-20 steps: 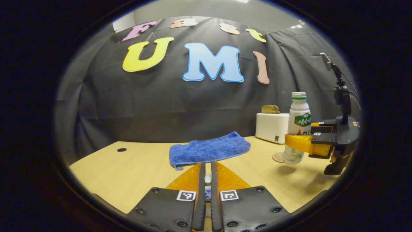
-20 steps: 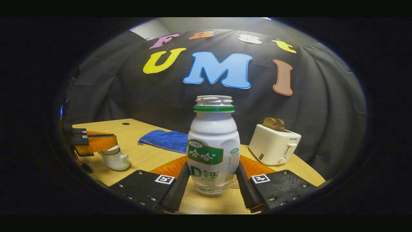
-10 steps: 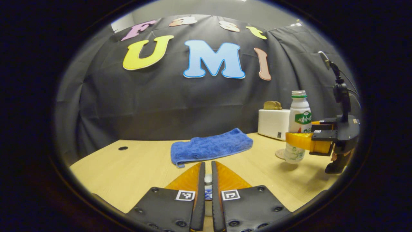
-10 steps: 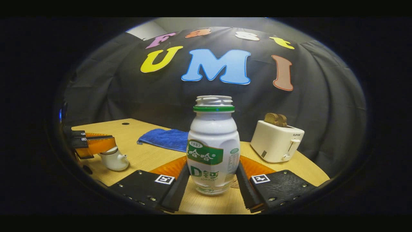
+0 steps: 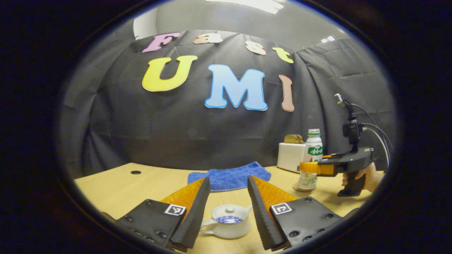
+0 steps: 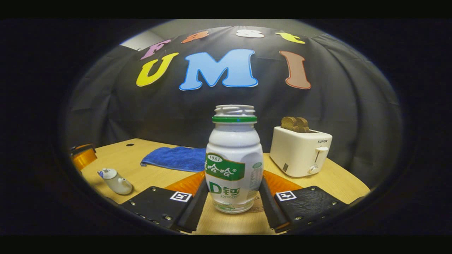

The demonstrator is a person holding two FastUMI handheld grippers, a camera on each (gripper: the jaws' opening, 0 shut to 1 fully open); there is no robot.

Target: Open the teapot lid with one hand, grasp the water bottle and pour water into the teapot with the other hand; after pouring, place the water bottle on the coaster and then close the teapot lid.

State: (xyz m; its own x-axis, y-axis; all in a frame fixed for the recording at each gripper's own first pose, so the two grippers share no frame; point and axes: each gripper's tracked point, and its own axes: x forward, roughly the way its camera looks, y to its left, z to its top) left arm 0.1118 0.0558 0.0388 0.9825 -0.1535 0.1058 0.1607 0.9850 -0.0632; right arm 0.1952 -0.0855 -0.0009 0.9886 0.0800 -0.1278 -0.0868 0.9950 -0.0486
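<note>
Released a moment ago, the lid now sits on the white teapot, and the left gripper has pulled back with its fingers spread wide, touching nothing. Over by the toaster, the right gripper clamps the water bottle upright on the coaster.

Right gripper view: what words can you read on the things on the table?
"SUPOR": printed on the white toaster, above its lever.
White plastic bottle: its green label carries print, not read out here.
Square black-and-white markers on the gripper plates: patterns, no words.
</note>
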